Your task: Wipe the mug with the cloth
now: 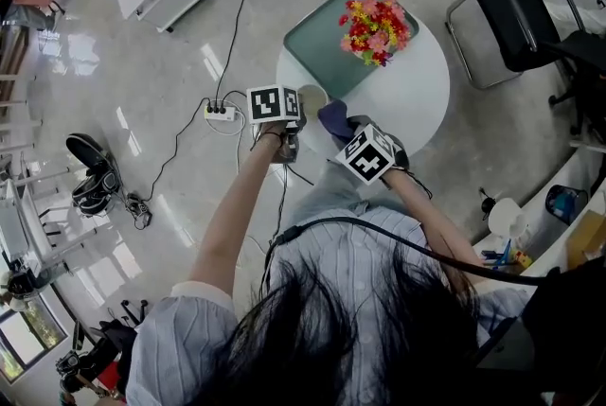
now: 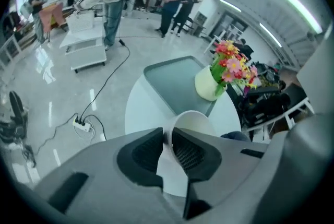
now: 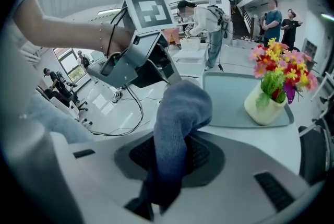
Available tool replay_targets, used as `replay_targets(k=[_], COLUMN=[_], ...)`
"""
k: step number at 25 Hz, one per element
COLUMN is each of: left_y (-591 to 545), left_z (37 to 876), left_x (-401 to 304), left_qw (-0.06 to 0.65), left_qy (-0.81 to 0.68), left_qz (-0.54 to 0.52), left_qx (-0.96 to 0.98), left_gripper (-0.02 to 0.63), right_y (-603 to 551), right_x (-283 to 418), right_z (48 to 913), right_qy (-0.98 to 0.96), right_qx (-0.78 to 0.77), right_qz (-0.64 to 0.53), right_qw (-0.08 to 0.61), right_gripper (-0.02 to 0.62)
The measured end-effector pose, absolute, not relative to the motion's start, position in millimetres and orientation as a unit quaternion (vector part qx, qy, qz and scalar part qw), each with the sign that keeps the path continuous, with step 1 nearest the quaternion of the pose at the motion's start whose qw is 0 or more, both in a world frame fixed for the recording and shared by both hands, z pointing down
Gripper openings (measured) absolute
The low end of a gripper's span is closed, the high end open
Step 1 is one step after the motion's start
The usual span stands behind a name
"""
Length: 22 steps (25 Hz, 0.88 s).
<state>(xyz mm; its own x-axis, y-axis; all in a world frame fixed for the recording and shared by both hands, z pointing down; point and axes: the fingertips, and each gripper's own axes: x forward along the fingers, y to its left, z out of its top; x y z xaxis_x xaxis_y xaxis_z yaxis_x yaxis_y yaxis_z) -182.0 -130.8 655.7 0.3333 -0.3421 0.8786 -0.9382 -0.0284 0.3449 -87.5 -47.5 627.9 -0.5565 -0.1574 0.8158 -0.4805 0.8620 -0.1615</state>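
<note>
Pinching a thick, nubby blue-grey cloth (image 3: 180, 108) between its dark ribbed pads, the right gripper (image 3: 175, 139) holds the fabric bunched into a rounded wad that bulges past its fingertips, with a tail hanging back through the jaws. Just beside it, the left gripper (image 2: 168, 133) is clamped on the thin wall of a smooth white mug (image 2: 192, 122), whose open mouth faces away from it. The wad sits right by the mug; I cannot tell whether they touch. Both hang above the near edge of a round, glossy white table (image 2: 141, 108). Farther back lies a grey-green rectangular tray (image 2: 175, 82), with a pale, bulbous vase (image 2: 207, 87) of red, pink and yellow flowers (image 2: 232, 63) at its edge.
</note>
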Motion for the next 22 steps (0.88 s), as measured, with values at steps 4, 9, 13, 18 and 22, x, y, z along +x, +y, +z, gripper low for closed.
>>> replay_targets(k=[4,9,13,18,22], left_y=[-117.2,-95.7,-82.1,-77.7,-78.5], left_z=[656.9,658.8,660.2,659.1,654.2], left_x=[-184.4,-185.0,-180.0,-173.6,-171.5], left_qw=[0.556,0.623,0.685,0.710,0.684], left_qy=[-0.531,-0.561,-0.566,-0.544,-0.536], left_qz=[0.217,0.121,0.016,-0.052,-0.014], left_qx=[0.602,0.531,0.458,0.444,0.494], left_gripper=[0.061,0.065,0.074,0.078,0.099], right_y=[-42.7,-41.6,-43.9,-39.5,-42.1], right_x=[-87.0,-85.9,-86.5,-85.0,-78.9], right_z=[634.0,640.5,643.9,650.3,646.0], right_qy=[-0.859,-0.855,-0.853,-0.848,-0.850], right_qx=[0.184,0.186,0.187,0.182,0.186], right_qz=[0.206,0.226,0.235,0.241,0.243], right_qw=[0.432,0.428,0.427,0.435,0.429], right_gripper=[0.101,0.101,0.101,0.101,0.101])
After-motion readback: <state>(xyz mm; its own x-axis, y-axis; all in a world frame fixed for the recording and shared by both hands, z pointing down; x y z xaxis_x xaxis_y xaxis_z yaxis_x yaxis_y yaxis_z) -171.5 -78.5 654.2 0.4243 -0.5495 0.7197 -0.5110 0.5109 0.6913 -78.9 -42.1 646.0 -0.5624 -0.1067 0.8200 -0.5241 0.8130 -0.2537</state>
